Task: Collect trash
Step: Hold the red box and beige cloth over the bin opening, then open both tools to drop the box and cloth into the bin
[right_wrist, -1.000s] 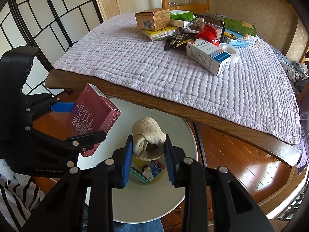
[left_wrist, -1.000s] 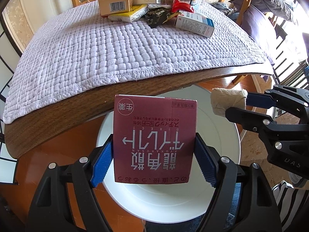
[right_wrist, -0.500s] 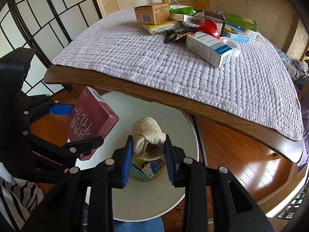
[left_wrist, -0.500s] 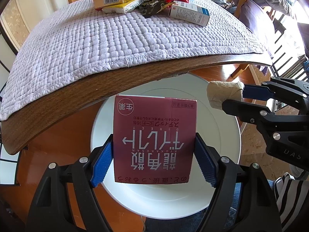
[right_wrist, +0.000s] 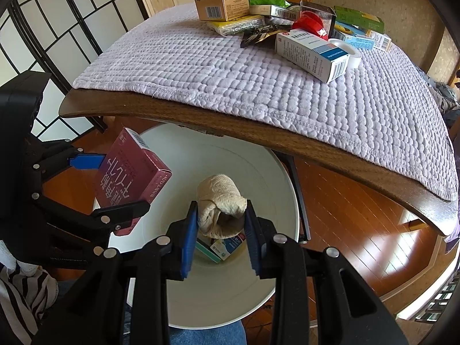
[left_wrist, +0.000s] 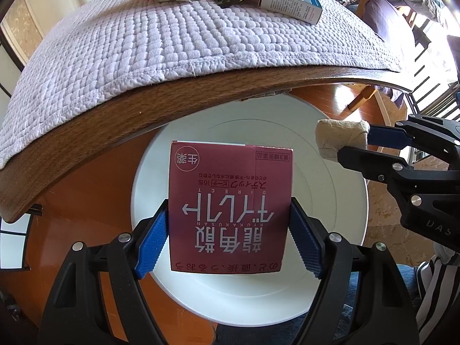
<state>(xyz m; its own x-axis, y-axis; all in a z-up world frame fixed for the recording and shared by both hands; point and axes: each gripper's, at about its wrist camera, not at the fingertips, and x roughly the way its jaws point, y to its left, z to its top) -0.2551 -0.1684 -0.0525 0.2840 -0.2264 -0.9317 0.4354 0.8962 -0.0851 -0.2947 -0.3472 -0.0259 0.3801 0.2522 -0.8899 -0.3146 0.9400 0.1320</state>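
Observation:
My left gripper (left_wrist: 228, 231) is shut on a maroon medicine box (left_wrist: 230, 207) with white Japanese print, gripped by its two sides. The box hangs over the mouth of a round white bin (left_wrist: 339, 201) that stands on the floor under the table edge. In the right wrist view the same box (right_wrist: 129, 178) tilts above the bin's left rim. My right gripper (right_wrist: 221, 225) is shut on a crumpled beige paper wad (right_wrist: 221, 201), held over the middle of the bin (right_wrist: 273, 189). Small boxes (right_wrist: 222, 248) lie at the bin's bottom.
A wooden table with a lavender quilted cloth (right_wrist: 230, 72) juts over the bin. At its far side lie a white-and-blue box (right_wrist: 313, 54), a tape roll (right_wrist: 346, 53), a brown carton (right_wrist: 221, 4) and several other packages. A paper screen (right_wrist: 57, 28) stands at the left. A striped sleeve (right_wrist: 20, 296) is near.
The left gripper has sunk a little toward the bin with the maroon box; the table edge now sits higher in both views. Both grips are unchanged.

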